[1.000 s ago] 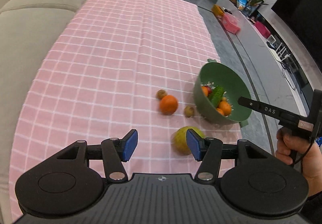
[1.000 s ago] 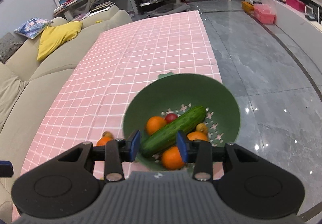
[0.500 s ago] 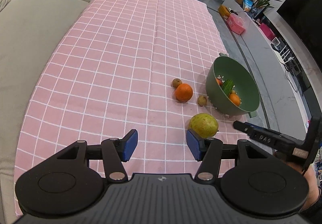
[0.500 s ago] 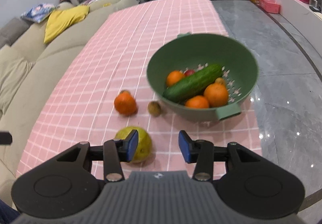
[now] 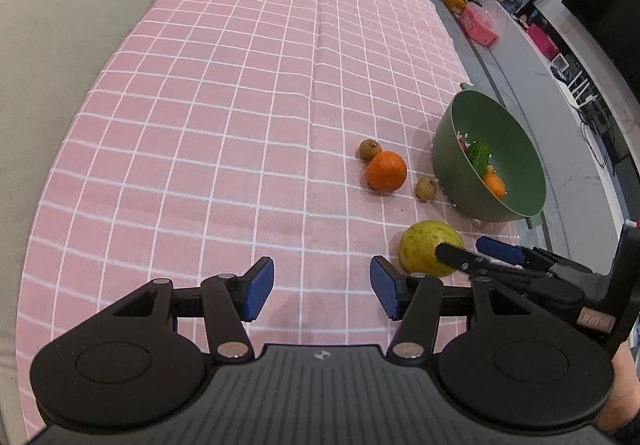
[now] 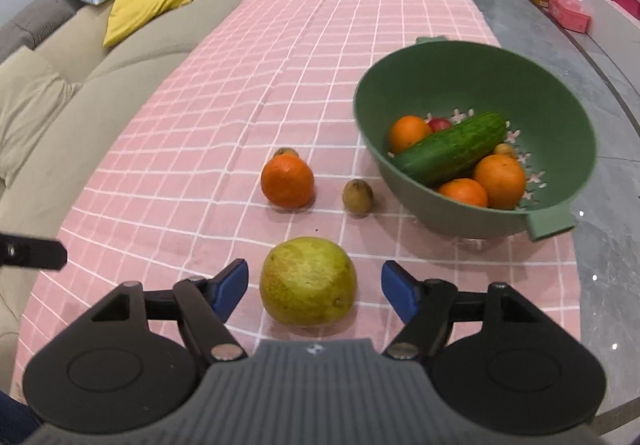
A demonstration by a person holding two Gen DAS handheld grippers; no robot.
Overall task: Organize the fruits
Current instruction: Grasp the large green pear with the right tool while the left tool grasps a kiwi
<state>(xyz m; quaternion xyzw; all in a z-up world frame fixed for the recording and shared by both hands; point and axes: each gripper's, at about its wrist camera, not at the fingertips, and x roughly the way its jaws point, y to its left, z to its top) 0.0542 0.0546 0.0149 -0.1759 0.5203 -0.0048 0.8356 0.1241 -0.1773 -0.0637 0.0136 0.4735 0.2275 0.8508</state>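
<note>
A yellow-green pear (image 6: 308, 281) lies on the pink checked cloth between the pads of my right gripper (image 6: 314, 289), whose jaws are opening and do not touch it. Beyond it sit an orange (image 6: 287, 181) and two small brown fruits (image 6: 358, 197). The green colander (image 6: 560, 117) at the right holds a cucumber (image 6: 448, 153), oranges and a red fruit. My left gripper (image 5: 322, 293) hangs open over bare cloth, left of the pear (image 5: 424, 245). The right gripper (image 5: 480, 257) shows there around the pear.
A beige sofa (image 6: 60, 85) with a yellow cushion (image 6: 148, 5) runs along the table's left side. The table's right edge drops to a grey tiled floor (image 6: 624, 165). A low cabinet with boxes and plants stands at the far right.
My right gripper has pulled back from the colander, come down to the pear and opened wider around it. My left gripper has sunk a little toward the cloth.
</note>
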